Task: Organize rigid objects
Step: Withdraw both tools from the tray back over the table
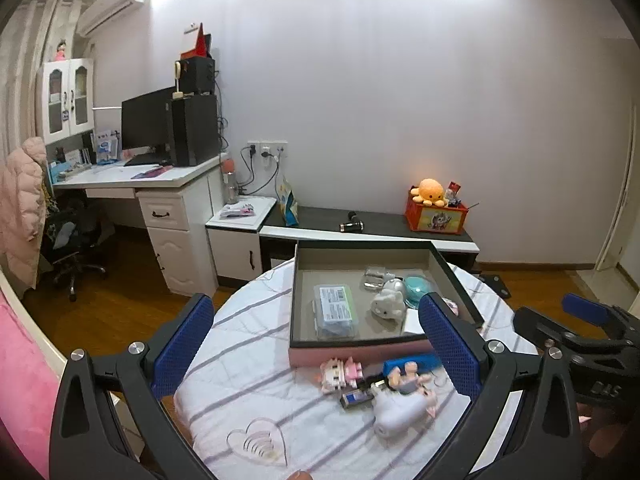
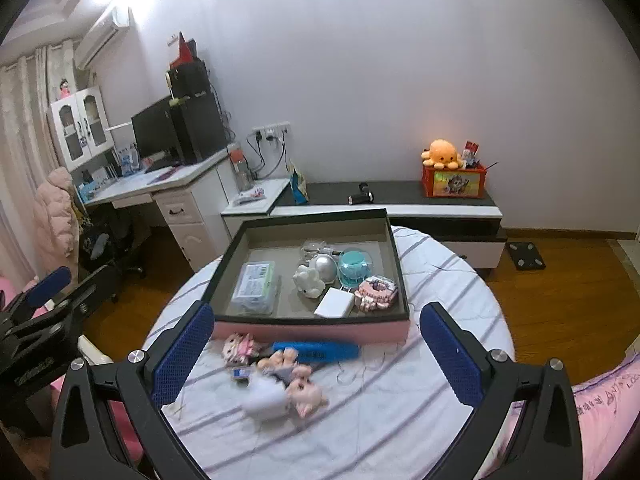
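Left black gripper with blue pads spread wide, empty; right black gripper with blue pads likewise wide and empty. Both raised over round table with striped white cloth, pointing downward. Inside shallow pink box with dark rim, left to right: clear plastic case, white plush toy, white flat square block, teal round dome. In front of box, loose small figures and blue long bar.

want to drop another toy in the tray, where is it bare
The tray is bare along its far wall and between the clear plastic case and the white plush. Its right half is crowded, around the teal dome and white block.
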